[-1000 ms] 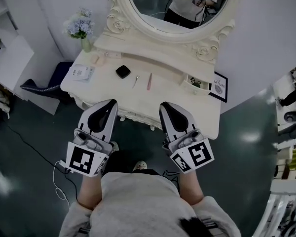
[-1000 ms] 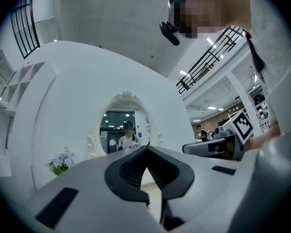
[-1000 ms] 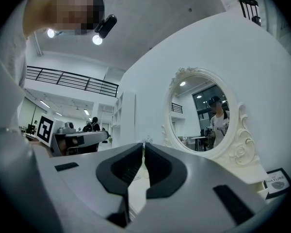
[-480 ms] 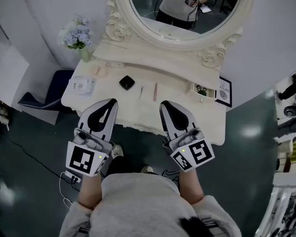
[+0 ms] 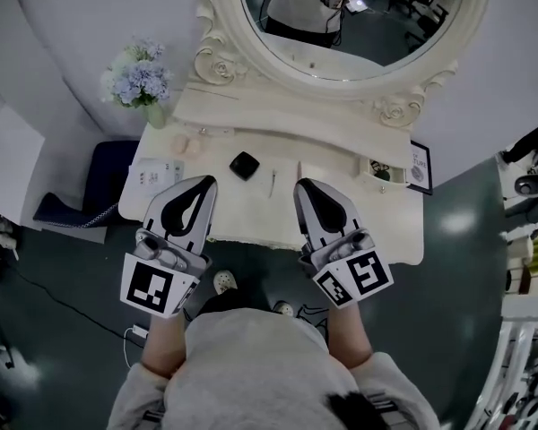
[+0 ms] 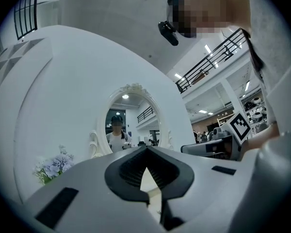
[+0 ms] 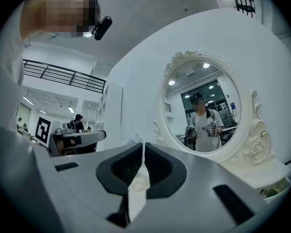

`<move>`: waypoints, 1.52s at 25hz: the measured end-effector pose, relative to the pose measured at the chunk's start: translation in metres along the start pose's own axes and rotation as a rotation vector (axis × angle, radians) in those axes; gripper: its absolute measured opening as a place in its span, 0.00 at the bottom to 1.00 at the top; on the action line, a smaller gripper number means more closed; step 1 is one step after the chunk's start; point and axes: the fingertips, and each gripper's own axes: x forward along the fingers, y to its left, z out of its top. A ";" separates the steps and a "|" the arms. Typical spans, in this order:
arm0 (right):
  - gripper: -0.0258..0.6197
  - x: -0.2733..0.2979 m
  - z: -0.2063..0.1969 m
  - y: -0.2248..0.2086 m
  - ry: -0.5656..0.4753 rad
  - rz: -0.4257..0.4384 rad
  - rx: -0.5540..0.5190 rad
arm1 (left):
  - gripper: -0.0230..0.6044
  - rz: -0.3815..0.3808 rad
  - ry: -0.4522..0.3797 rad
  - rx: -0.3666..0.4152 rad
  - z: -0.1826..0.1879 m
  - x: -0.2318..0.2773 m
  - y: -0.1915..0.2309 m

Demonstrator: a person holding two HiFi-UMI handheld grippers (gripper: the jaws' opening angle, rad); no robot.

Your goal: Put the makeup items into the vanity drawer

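Note:
On the cream vanity top (image 5: 251,209) lie a black square compact (image 5: 244,165), a thin dark pencil (image 5: 273,182) and a pale pink stick (image 5: 298,170). Small pinkish items (image 5: 190,146) sit at the back left. A small open drawer (image 5: 383,170) at the back right holds something dark. My left gripper (image 5: 206,183) and right gripper (image 5: 303,187) hover side by side over the vanity's front edge, both shut and holding nothing. The left gripper (image 6: 146,148) and right gripper (image 7: 143,144) views show closed tips pointing at the oval mirror (image 7: 203,108).
A vase of pale blue flowers (image 5: 136,79) stands at the back left corner, and a white packet (image 5: 154,176) lies near the left edge. A framed picture (image 5: 419,166) leans at the right end. A dark stool (image 5: 94,186) stands left of the vanity. The floor is dark green.
The vanity has drifted to the right and come closer in the head view. Both grippers keep the same shut pose side by side.

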 end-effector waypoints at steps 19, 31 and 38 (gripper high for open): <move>0.08 0.067 -0.036 0.014 0.074 -0.102 -0.009 | 0.06 -0.104 -0.043 -0.058 -0.025 0.011 0.070; 0.08 0.102 -0.079 -0.007 0.235 -0.101 -0.009 | 0.06 -0.140 0.074 -0.060 -0.066 0.023 0.087; 0.08 0.124 -0.126 -0.022 0.383 -0.068 0.010 | 0.06 -0.124 0.118 -0.079 -0.086 0.039 0.101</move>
